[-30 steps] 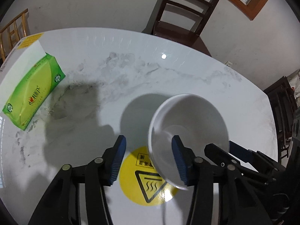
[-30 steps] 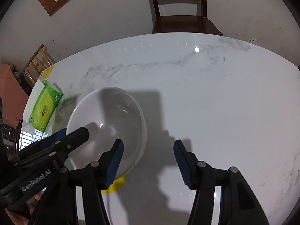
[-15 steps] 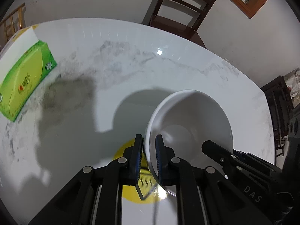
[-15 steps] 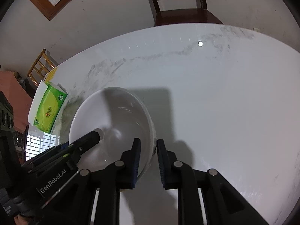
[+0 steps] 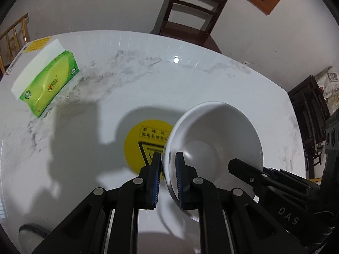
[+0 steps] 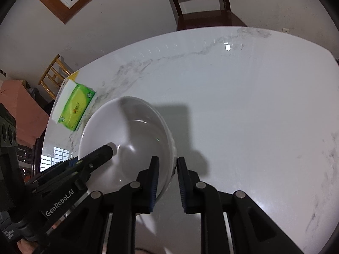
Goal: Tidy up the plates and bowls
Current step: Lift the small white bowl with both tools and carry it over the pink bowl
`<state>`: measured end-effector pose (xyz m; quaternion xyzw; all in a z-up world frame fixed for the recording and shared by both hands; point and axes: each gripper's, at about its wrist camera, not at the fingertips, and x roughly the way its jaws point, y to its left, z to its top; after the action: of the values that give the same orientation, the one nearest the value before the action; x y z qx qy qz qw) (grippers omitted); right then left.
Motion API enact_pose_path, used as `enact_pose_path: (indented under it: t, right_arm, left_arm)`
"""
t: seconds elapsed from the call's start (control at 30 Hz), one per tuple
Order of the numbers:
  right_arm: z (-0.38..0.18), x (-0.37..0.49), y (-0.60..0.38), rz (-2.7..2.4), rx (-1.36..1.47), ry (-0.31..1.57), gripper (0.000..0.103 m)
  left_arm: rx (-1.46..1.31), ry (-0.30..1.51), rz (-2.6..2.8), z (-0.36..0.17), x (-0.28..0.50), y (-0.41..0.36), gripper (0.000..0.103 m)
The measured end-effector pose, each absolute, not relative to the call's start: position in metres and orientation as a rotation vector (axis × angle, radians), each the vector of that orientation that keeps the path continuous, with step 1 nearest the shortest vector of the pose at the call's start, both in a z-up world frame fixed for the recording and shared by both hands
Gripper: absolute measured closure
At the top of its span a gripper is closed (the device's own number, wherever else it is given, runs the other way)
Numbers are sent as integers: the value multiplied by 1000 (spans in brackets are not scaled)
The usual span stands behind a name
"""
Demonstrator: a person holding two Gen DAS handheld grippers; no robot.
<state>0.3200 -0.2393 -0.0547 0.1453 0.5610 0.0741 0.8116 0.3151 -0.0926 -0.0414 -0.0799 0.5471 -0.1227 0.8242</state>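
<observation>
Left gripper (image 5: 168,165) clamped on white bowl (image 5: 220,139) rim, one pad inside, one outside. Right gripper (image 6: 168,170) likewise pinching opposite rim. Bowl above marble table (image 6: 243,110), near green tissue pack (image 5: 47,85).

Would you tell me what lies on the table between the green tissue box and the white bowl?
In the left wrist view, only bare marble table and shadow separate the tissue box from the bowl.

Both grippers' fingers (image 5: 179,175) closed on the bowl (image 5: 214,139), lifting it.
</observation>
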Motion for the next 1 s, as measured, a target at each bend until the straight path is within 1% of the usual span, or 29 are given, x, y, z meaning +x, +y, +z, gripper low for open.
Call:
enact_pose_path:
  t: [0.37,0.63,1.0]
  right_arm:
    - [1,246,-237,146,273,1138,85]
    - [17,198,-227,154,269,1129,85]
    - [21,146,-209,179,250,1127,85]
  left_arm:
    - [-146,1129,-298,8,249,-94,92]
    - [-141,1132,-308,20,207,-86,92]
    - [-148,1131,-307,23,151,-64,92]
